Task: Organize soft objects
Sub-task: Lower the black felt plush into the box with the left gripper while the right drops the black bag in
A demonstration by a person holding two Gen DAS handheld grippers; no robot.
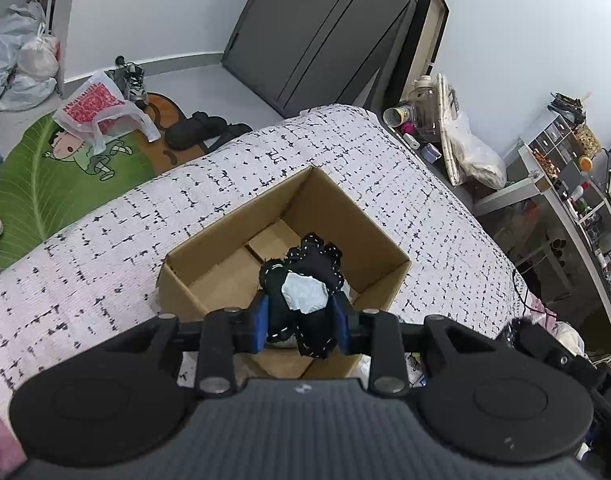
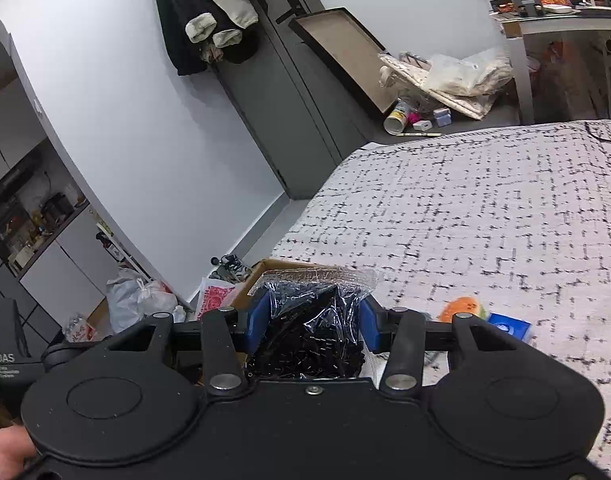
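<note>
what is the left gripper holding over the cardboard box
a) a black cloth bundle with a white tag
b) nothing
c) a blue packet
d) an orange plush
a: the left gripper is clamped on a black cloth bundle with white stitching, above the open cardboard box.

a patterned bed [image 1: 405, 168] bears an open cardboard box [image 1: 225, 248].
</note>
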